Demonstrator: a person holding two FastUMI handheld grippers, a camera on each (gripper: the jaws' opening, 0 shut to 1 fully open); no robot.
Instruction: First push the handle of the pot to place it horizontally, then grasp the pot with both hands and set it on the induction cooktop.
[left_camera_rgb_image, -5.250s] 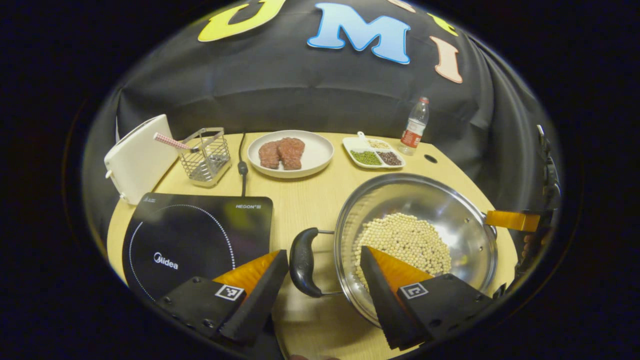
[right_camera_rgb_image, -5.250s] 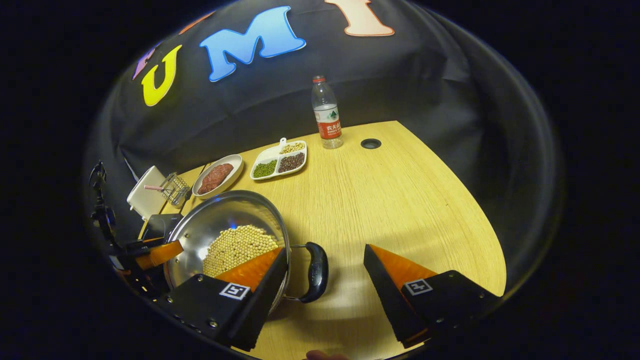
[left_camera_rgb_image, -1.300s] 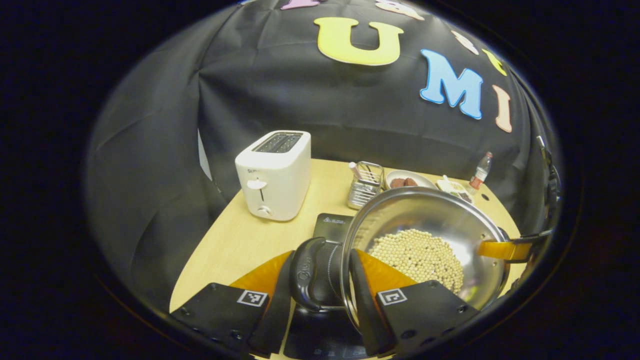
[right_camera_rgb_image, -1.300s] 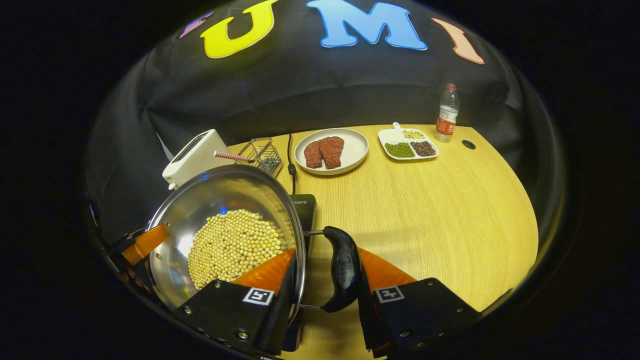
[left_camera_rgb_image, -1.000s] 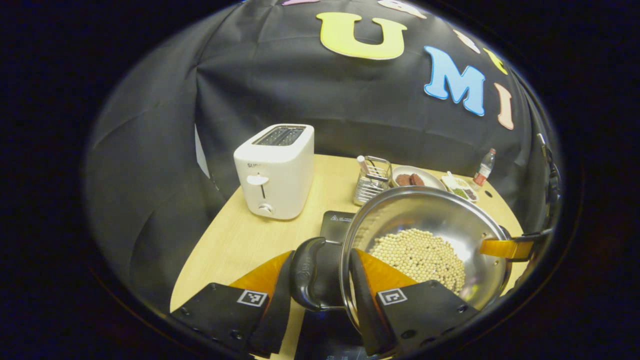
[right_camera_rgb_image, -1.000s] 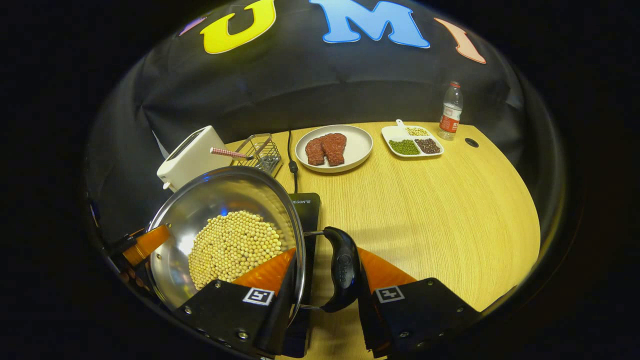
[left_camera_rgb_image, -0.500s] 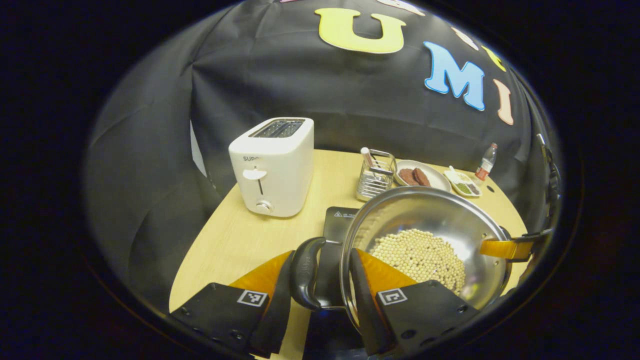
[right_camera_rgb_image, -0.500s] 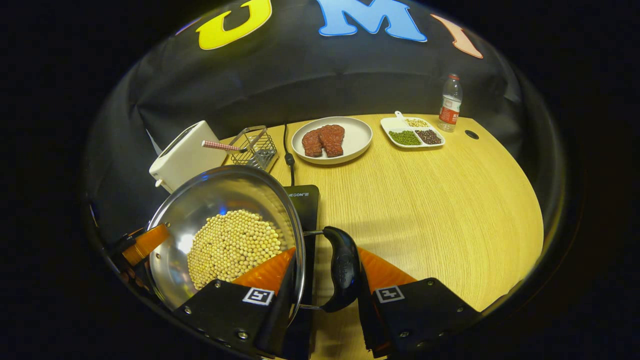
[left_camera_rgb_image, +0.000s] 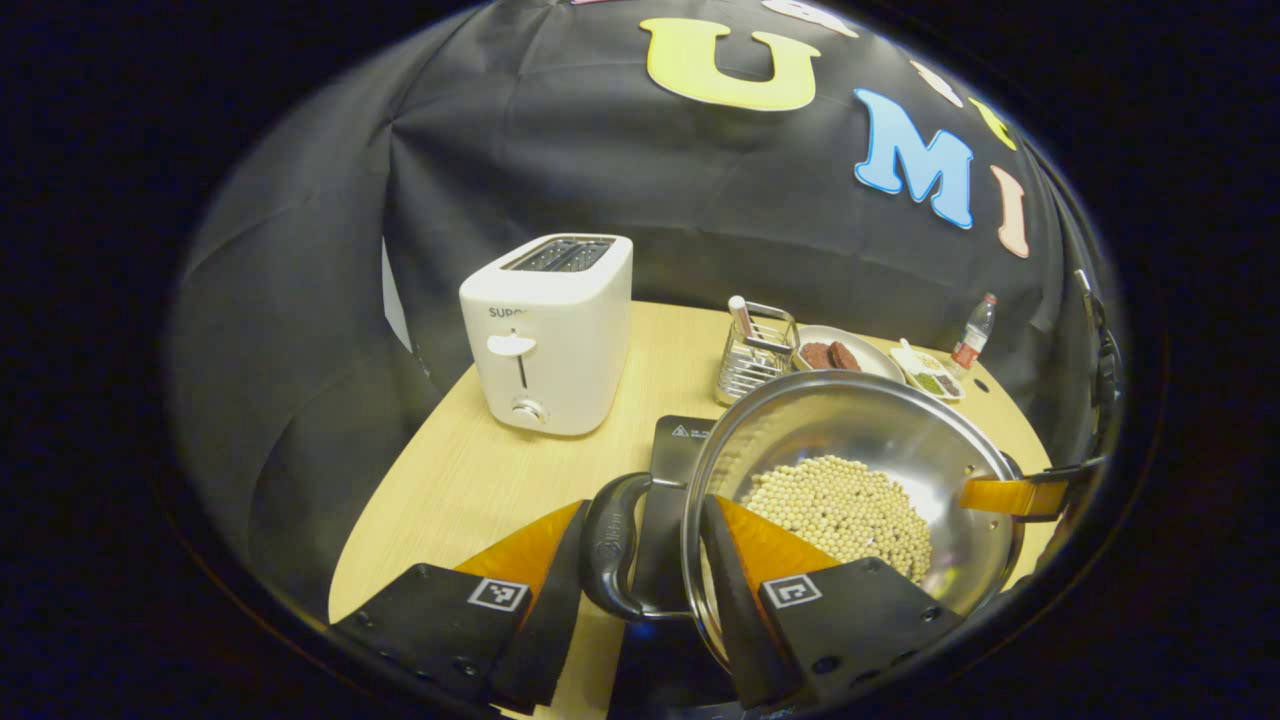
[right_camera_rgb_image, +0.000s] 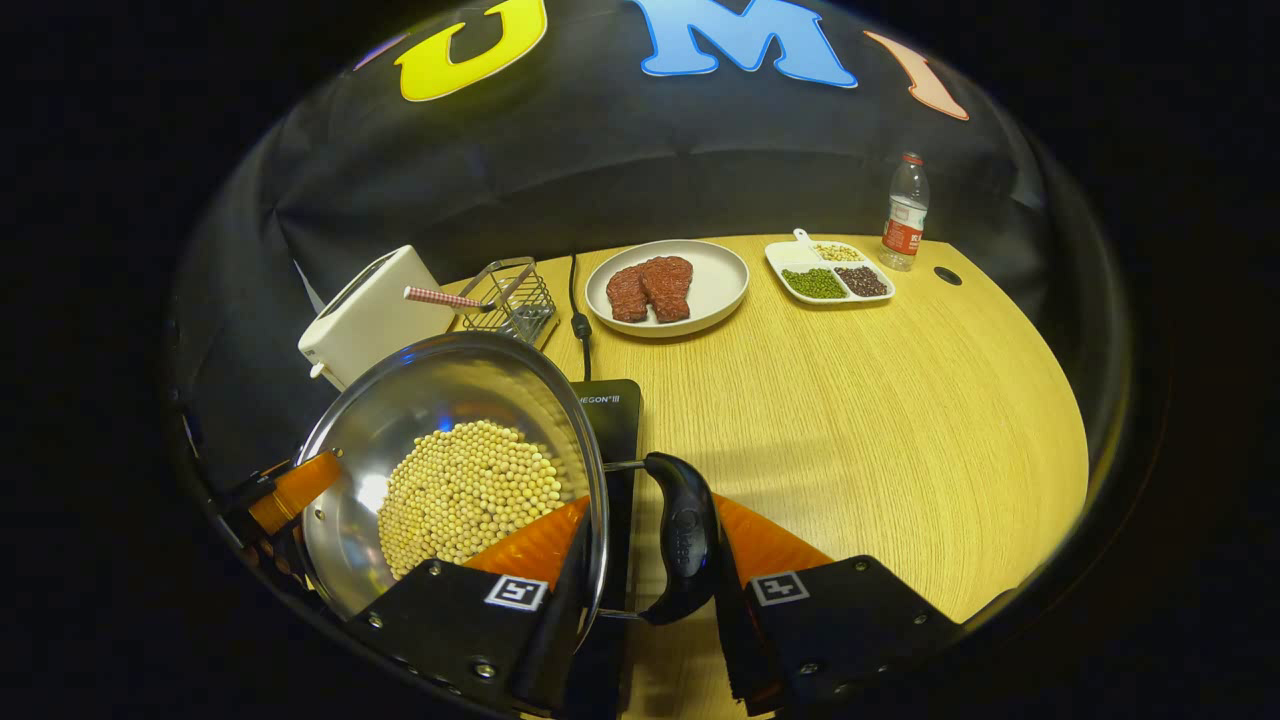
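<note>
I see the pot as polished, mirror-bright metal, with glossy black plastic handles on thin wire stems. The induction cooktop under it looks like smooth black glass. The table shows pale wood grain, matt. The toaster is smooth white plastic, the basket bare metal wire, the plate satin white ceramic.

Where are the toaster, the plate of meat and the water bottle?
toaster (left_camera_rgb_image: 548, 340), left gripper view, on its white front face.
plate of meat (right_camera_rgb_image: 722, 275), right gripper view, on the bare rim right of the meat.
water bottle (right_camera_rgb_image: 905, 213), right gripper view, on its body.
</note>
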